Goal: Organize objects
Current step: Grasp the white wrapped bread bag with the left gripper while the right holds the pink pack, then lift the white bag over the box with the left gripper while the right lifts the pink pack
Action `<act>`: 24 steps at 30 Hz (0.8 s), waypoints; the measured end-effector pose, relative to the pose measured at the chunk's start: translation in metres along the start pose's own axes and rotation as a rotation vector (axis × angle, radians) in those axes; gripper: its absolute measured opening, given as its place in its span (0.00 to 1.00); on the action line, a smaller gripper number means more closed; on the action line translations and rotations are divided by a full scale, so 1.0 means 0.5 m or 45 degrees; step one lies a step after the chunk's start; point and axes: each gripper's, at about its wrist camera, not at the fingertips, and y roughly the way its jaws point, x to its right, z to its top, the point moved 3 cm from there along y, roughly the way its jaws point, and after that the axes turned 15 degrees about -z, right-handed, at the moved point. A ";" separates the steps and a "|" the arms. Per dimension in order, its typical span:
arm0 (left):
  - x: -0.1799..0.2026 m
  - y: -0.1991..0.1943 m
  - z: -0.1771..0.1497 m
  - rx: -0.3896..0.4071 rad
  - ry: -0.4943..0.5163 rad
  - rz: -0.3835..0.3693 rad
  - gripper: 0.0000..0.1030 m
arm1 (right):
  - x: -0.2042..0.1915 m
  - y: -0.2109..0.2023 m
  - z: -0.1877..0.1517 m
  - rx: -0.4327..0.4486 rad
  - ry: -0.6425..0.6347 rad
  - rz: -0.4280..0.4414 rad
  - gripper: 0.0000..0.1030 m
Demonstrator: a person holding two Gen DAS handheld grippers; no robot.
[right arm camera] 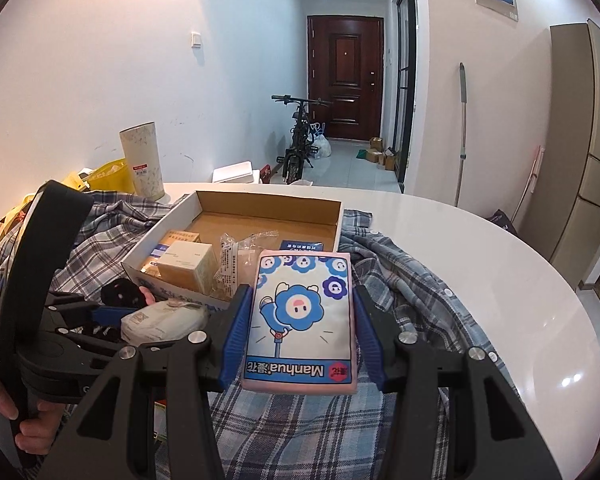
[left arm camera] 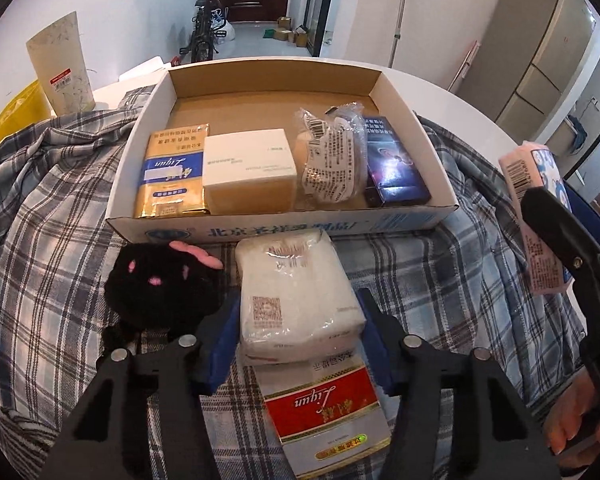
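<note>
My left gripper (left arm camera: pixel 298 308) points down at a white tissue pack (left arm camera: pixel 296 292) lying on a plaid shirt (left arm camera: pixel 40 220), its blue pads pressed on both long sides. The pack's near end lies over a red and white Liqun packet (left arm camera: pixel 324 412). A black plush toy (left arm camera: pixel 156 284) sits just left of it. My right gripper (right arm camera: pixel 300 300) is shut on a pink Manhua tissue pack (right arm camera: pixel 300 320), held above the shirt, right of the open cardboard box (left arm camera: pixel 404 120). The box holds a gold packet (left arm camera: pixel 174 172), a white carton (left arm camera: pixel 246 164), a plastic-wrapped packet (left arm camera: pixel 332 160) and a blue box (left arm camera: pixel 392 164).
The far half of the box floor is bare. A tall paper tube (left arm camera: pixel 60 68) and a yellow bag (left arm camera: pixel 16 112) stand at the far left. The white round table (right arm camera: pixel 500 280) curves off to the right. A bicycle (right arm camera: pixel 300 140) stands in the hallway beyond.
</note>
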 end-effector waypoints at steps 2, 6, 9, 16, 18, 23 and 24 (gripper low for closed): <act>0.002 -0.012 0.000 0.027 0.007 0.007 0.47 | 0.002 0.000 0.001 0.006 0.000 -0.008 0.47; 0.020 -0.045 0.000 0.104 0.079 0.051 0.42 | 0.009 -0.001 0.004 0.029 0.025 0.002 0.47; 0.036 -0.081 -0.001 0.215 0.155 0.123 0.41 | 0.017 -0.005 0.007 0.060 0.045 0.008 0.47; 0.077 -0.195 -0.010 0.449 0.290 0.150 0.41 | 0.021 -0.029 0.019 0.155 0.072 0.020 0.47; 0.089 -0.224 -0.016 0.502 0.318 0.139 0.41 | 0.023 -0.031 0.020 0.167 0.084 0.027 0.47; 0.110 -0.268 -0.029 0.572 0.355 0.123 0.41 | 0.025 -0.036 0.023 0.198 0.091 0.028 0.47; 0.111 -0.270 -0.029 0.573 0.356 0.123 0.41 | 0.025 -0.038 0.024 0.207 0.089 0.028 0.47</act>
